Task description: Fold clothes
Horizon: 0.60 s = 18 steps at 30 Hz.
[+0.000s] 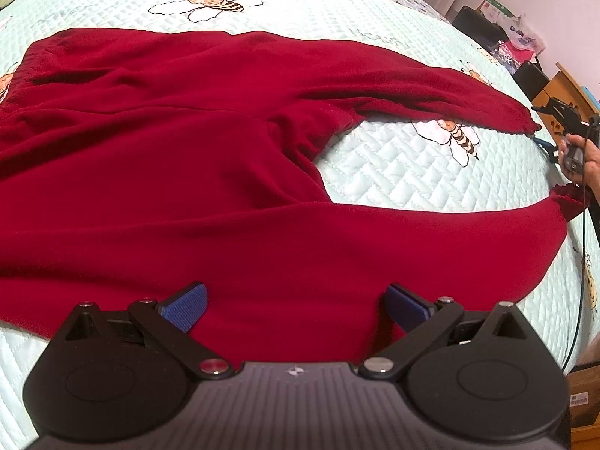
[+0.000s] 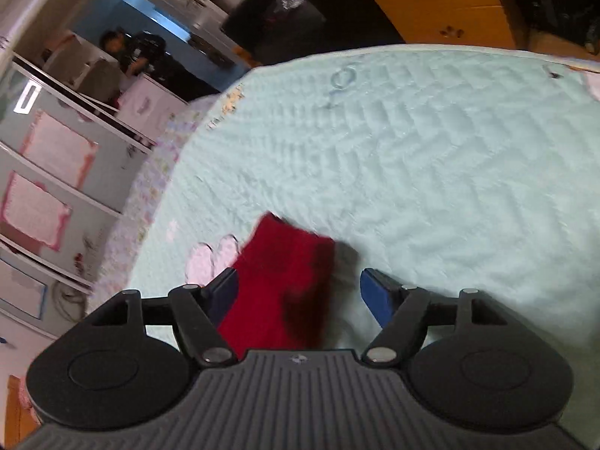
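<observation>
A bed (image 1: 375,172) with a pale green quilted cover printed with bees is carrying a dark red garment (image 1: 187,172), which is lying spread out on it, both legs apart.

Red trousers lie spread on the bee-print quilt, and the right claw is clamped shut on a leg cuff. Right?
Not quite. The red trousers do lie on the bee-print quilt, but the right claw is open, its pads apart around the leg cuff, as the right wrist view shows.
</observation>
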{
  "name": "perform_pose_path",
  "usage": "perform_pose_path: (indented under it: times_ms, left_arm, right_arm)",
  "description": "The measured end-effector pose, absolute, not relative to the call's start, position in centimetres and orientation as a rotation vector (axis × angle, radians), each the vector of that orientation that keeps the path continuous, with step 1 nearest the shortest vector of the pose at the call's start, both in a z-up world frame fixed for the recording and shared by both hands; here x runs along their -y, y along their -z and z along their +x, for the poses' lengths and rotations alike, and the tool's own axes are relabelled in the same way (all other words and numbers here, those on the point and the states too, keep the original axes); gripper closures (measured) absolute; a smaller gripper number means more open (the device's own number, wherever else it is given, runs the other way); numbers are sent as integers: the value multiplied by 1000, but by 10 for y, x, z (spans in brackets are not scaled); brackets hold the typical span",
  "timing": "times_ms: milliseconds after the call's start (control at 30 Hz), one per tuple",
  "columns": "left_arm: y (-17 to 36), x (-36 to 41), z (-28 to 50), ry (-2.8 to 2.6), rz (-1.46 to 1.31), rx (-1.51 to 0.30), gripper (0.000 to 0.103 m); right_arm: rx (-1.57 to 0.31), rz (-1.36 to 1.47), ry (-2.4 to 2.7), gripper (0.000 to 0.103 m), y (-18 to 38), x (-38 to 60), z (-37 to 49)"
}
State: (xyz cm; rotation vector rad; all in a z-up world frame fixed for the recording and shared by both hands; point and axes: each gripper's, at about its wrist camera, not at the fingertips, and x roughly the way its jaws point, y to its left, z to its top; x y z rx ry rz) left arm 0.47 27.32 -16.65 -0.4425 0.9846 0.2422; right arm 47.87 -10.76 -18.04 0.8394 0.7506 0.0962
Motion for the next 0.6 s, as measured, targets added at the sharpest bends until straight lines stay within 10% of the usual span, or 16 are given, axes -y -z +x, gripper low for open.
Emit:
perform_pose_path:
  times_ms: [133, 267, 467, 600]
  left_arm:
    - [167, -275, 6, -248, -458, -985, 0]
    - [167, -274, 7, -252, -448, -984, 0]
    - [161, -276, 10, -244, -458, -1002, 1]
    - [140, -285, 10, -185, -513, -937, 19]
  right_arm:
    - [-751, 799, -136, 37, 184, 104, 491]
    - [-793, 678, -175, 88, 179, 91, 495]
    - [-693, 653, -262, 89, 128, 72, 497]
    - [-551, 642, -333, 90, 74, 63, 506]
